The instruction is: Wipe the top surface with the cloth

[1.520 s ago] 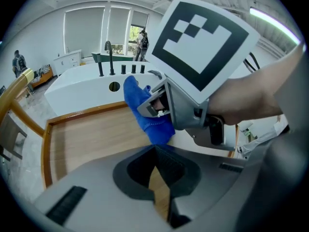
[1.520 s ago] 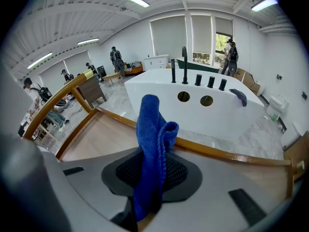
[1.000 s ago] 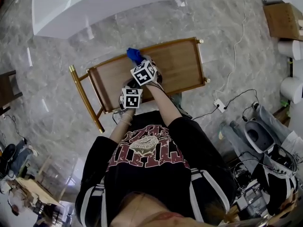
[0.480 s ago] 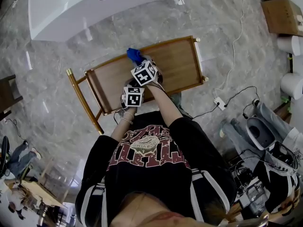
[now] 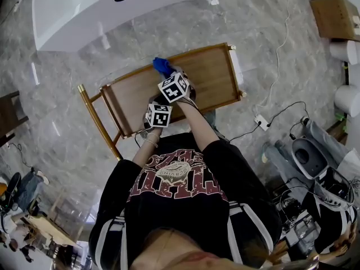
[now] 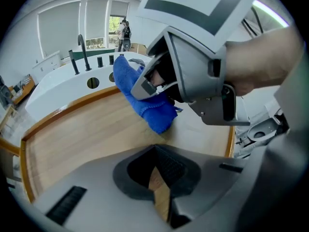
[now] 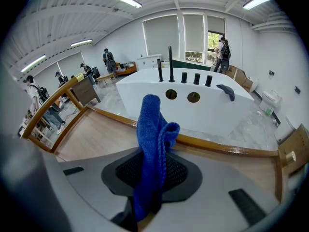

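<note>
Right tongs [image 7: 150, 177] pinch a blue cloth [image 7: 153, 124] on the wooden table [image 5: 214, 77], near its 12 o'clock rim; left tongs [image 6: 157, 174], pressed together and empty, hover at 7 o'clock.

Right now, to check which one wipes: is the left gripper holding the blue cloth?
No, the right gripper clamps the blue cloth; the left gripper holds nothing.

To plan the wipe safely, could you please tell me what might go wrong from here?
The blue cloth is bunched in the right claw, so it may wipe only a narrow strip. The raised rim could catch the claw. The left claw, shut and empty, sits close by and may bump it.
</note>
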Tool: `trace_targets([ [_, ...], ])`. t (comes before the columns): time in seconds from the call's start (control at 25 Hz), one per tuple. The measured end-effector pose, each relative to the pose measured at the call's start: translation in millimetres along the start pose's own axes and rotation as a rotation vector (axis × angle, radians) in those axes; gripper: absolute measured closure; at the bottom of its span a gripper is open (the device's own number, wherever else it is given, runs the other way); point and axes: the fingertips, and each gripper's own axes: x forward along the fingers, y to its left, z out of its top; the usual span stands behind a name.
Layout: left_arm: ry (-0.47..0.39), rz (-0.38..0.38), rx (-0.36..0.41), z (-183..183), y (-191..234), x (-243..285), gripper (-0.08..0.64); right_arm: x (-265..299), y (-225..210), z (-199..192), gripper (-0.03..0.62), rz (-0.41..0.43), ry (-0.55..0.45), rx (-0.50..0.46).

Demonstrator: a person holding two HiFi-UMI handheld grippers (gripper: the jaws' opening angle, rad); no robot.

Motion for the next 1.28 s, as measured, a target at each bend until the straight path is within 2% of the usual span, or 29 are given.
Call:
trace_targets([
  [0.24,-0.005,-0.002,-0.047,7,3,-1,0.512,-6,-19,0,0.503,-0.02,0.0,0.015],
  [0.72,-0.01,0.018,-0.016,13,5,1,0.512,-10,-45,-4,0.503,-0.043,0.003,0.035],
  [1.28,0.0,0.022,-0.013,18,0,2,0.512,-21,-76,-10,0.503,-0.069,0.011,0.034],
])
